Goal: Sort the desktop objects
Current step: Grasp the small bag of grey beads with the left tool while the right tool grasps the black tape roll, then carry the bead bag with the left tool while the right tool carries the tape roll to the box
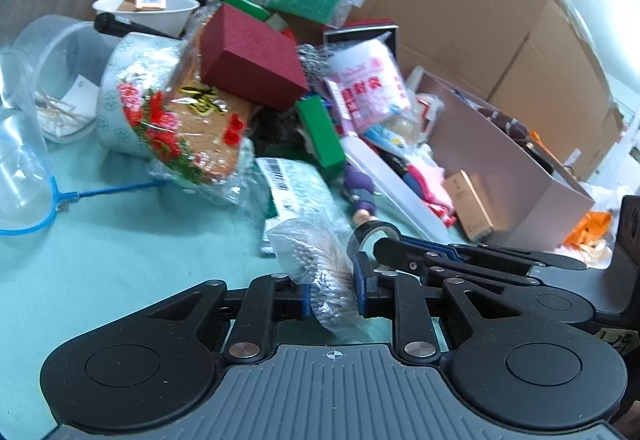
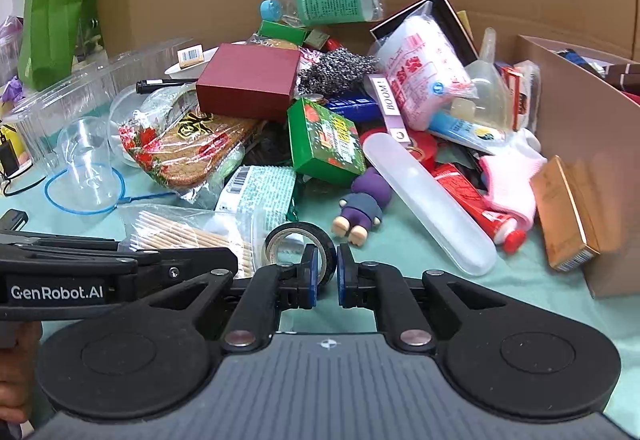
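Desktop objects lie heaped on the green cloth [image 2: 400,280] ahead of me, and nearest of all my two claws each have one. My left gripper [image 1: 334,290] is pinched on a clear bag of cotton swabs [image 1: 316,264]; my right gripper [image 2: 325,276] is pressed onto the wall of a black tape roll [image 2: 298,244], which stands on edge just beside that bag. The two claws crowd each other, so lifting either carelessly could knock the other's catch. The bag is slippery film and I hold only a fold of it, so I judge it may slide free or sag as it rises. The roll is gripped by one thin wall and could pivot out. Just past them lies a purple figurine [image 2: 362,206], near enough to be swept aside. Further back, a red box [image 2: 248,82] perches on a wrapped mat [image 2: 192,148], and a plastic bottle [image 2: 324,4] tops the heap; any jolt might topple those.
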Tool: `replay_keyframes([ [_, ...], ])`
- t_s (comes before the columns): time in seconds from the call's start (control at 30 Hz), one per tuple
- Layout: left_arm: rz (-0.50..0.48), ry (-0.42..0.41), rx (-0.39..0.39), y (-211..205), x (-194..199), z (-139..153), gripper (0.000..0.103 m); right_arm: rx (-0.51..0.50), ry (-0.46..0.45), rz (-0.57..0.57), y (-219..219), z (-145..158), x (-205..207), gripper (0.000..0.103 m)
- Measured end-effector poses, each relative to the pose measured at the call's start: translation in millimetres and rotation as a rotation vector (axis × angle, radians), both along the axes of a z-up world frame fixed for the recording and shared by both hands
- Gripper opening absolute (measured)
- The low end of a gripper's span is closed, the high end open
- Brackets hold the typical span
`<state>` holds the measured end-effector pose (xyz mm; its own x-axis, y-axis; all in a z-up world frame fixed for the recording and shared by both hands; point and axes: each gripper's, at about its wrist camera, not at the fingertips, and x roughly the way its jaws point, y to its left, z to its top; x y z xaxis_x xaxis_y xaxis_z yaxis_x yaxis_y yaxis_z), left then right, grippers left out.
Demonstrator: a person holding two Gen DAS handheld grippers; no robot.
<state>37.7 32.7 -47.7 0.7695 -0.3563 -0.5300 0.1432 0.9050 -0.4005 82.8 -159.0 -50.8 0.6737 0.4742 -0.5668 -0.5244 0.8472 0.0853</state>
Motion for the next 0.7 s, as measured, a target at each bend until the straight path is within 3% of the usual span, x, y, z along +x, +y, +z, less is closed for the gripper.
replay_keyframes([
  [0.33,-0.038,-0.047,0.029,-24,-13,18,0.006,0.051,-0.008,-0.033,-28,8,-19,0.011],
  [0.7,-0.15,-0.141,0.069,-83,-6,55,0.005,0.142,-0.102,-0.14,-90,35,-34,0.011],
])
